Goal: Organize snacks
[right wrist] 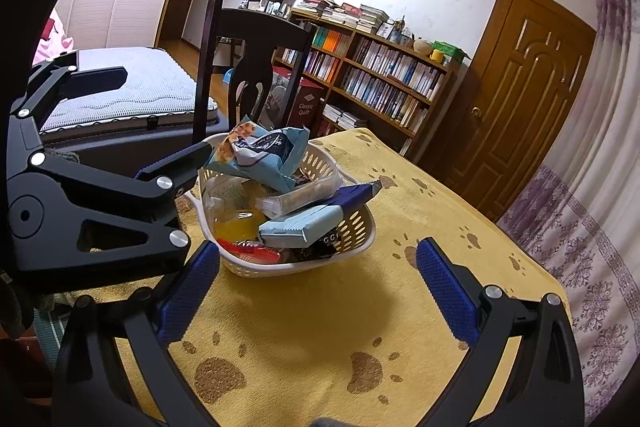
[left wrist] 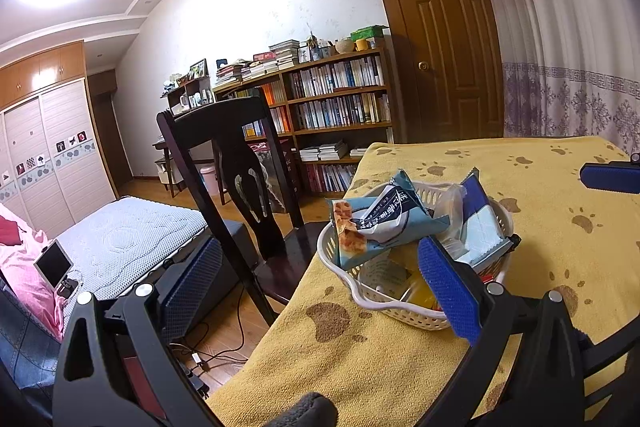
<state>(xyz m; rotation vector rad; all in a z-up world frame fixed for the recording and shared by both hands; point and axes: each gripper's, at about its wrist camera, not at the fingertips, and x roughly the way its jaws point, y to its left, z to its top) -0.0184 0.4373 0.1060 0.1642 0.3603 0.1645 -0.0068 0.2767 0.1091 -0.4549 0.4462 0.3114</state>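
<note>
My left gripper (left wrist: pixel 316 283) hangs with its jaws wide apart, holding nothing; its right finger sits at the white basket's (left wrist: pixel 392 307) near rim, its left finger out past the table edge. My right gripper (right wrist: pixel 316 291) is also spread and empty, the basket just ahead of its fingertips. The pale blue snack packet (right wrist: pixel 260 151) perches highest on the heap, overhanging the rim. Nudging the rim could tip that packet off toward the chair (left wrist: pixel 236 163).

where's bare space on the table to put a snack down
Free: the yellow paw-print tablecloth between the white plastic basket and the curtain-side edge, and in front of the basket near the right gripper. Crowded: the basket, heaped with packets.
</note>
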